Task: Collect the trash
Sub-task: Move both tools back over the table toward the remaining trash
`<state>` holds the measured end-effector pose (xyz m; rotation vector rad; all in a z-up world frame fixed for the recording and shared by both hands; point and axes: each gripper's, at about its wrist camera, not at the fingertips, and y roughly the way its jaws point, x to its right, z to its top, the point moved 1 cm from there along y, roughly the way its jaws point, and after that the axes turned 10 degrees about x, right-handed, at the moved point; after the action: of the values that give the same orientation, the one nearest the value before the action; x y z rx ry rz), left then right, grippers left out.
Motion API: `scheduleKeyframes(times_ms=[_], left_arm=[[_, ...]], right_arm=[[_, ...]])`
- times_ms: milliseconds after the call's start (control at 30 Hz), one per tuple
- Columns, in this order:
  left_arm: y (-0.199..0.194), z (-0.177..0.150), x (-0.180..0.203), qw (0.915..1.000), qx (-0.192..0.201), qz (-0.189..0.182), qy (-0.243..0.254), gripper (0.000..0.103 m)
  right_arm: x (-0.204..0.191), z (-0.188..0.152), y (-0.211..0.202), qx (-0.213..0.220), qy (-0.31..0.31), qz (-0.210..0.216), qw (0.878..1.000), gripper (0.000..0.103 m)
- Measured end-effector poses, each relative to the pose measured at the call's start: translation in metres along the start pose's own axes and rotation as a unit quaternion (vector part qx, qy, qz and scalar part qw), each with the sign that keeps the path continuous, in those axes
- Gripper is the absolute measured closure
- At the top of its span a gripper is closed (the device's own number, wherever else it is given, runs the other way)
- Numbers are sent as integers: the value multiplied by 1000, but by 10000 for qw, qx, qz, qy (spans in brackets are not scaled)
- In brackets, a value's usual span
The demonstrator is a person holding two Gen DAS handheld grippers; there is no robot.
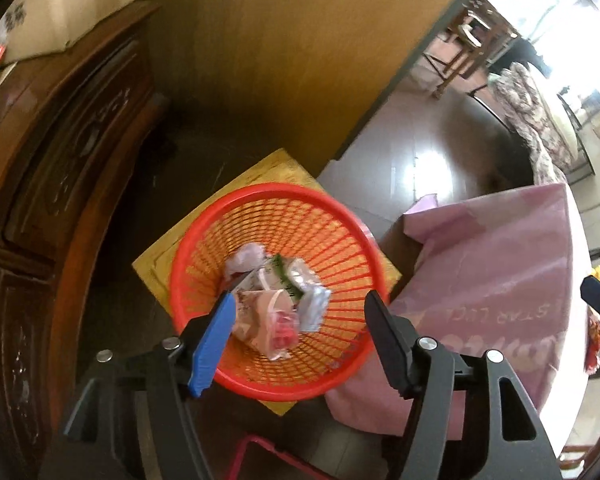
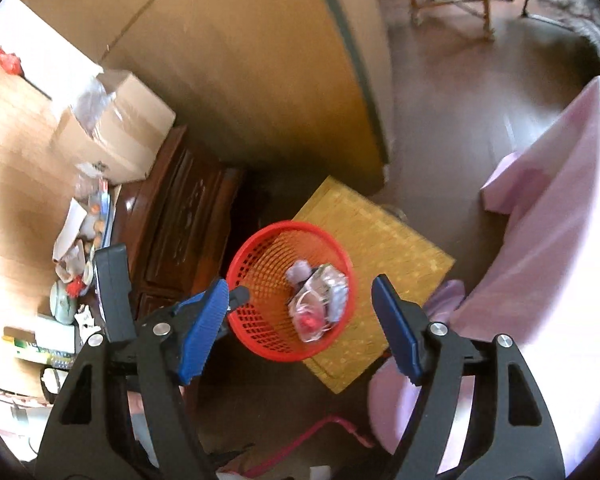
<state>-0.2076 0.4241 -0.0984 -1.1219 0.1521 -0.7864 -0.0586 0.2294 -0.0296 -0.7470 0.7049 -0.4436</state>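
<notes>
A red mesh basket (image 1: 260, 196) (image 2: 288, 226) stands on a yellow wooden stool (image 1: 268, 168) (image 2: 380, 240). Inside it lies the trash (image 1: 276, 300) (image 2: 318, 300): crumpled wrappers, a white tissue and clear plastic with a red bit. My left gripper (image 1: 300, 300) hangs open just above the basket's mouth, nothing pinched between its blue pads. My right gripper (image 2: 300, 284) is open too, higher over the same basket, with nothing between its fingers. The trash shows through the gap of both grippers.
A dark carved wooden cabinet (image 1: 60, 180) (image 2: 180, 216) stands left of the basket, with a cardboard box (image 1: 72, 4) (image 2: 116, 136) and clutter (image 2: 76, 264) on top. A pink cloth-covered seat (image 1: 500, 280) (image 2: 560, 220) crowds the right. Behind is an orange-brown wall, and dark floor beyond.
</notes>
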Motion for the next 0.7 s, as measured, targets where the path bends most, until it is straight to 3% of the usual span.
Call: scheduleKeyframes(times_ms=[400,700], left_arm=[[-42,2,120,9942,334,-552,863,22],[-52,-19,232,9818,416,-1016,1548,17]], right_arm=[[97,-21,-134,1097,263,-931,9893,23],[169,-43,-213,1859,411,-1728,9664,19]])
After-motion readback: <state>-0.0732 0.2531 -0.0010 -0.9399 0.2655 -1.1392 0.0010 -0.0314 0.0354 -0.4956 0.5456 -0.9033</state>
